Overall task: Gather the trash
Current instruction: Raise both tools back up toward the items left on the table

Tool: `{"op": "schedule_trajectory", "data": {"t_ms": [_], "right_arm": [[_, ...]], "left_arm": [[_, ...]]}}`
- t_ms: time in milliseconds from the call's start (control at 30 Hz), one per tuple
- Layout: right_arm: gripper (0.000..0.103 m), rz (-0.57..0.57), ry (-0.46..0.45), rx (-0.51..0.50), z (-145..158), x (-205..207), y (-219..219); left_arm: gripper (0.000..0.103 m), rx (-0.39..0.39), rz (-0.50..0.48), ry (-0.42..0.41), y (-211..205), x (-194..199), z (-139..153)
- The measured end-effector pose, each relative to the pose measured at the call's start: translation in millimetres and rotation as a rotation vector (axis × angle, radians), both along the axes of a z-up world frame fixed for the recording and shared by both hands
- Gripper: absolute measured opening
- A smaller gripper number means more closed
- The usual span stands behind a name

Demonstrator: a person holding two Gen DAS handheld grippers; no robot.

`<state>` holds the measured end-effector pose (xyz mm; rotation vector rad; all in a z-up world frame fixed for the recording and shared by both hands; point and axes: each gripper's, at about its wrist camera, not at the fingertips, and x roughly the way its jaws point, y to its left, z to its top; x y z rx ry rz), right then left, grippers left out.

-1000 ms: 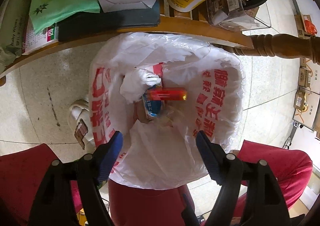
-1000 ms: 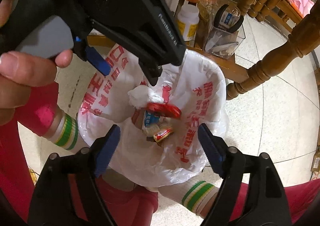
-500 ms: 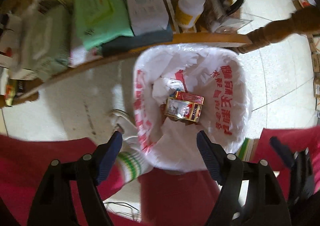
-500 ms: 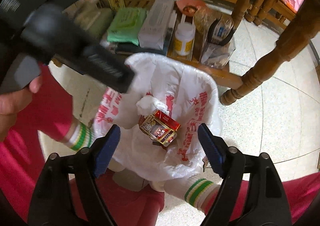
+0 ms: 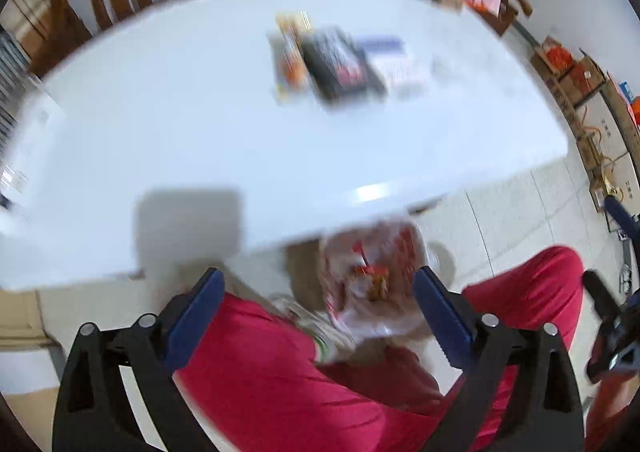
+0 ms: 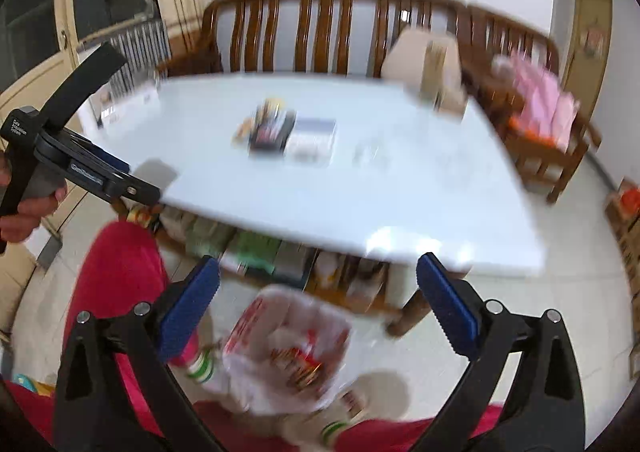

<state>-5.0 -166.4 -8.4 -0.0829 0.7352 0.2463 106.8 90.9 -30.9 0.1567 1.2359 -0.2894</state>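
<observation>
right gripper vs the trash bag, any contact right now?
Apart. In the right wrist view the right gripper, jaws opening with nothing between them, hangs well above the trash bag on the floor by the person's legs; the pads touch no plastic.

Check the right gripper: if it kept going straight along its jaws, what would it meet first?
Probably the white table. The right gripper, jaws opening and empty, aims about at its near edge; the bagged trash bin sits lower. The picture is blurred, so depth is uncertain.

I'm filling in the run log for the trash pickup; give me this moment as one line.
phase: between pickups | left gripper: jaws opening, nothing between | right gripper: jaws opening, nothing between | trash bag: on floor, holds trash | table: packets remain
</observation>
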Motion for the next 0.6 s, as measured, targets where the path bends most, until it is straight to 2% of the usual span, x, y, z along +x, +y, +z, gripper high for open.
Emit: {"op": "schedule_trajectory", "data": {"t_ms": [133,300,500,600], "right_arm": [[0.096,-0.012,-0.079,-0.046,48,10,-13],[0.096,-0.011,-0.143,-0.057,97,23,-25],[0.096,-0.016,-0.180,-0.044,130,38,-34],[0.096,-0.020,-0.185,-0.023,139,50,-40]], "left_arm": [[0.094,0.000,0.015,-0.039,11,14,51],[0.095,0.024,0.005,-0.072,14,26,91],[0.095,0.061,-0.035,-0.088,7,42,116],[0.095,0.064,-0.047,-0.084,3,56,114]]}}
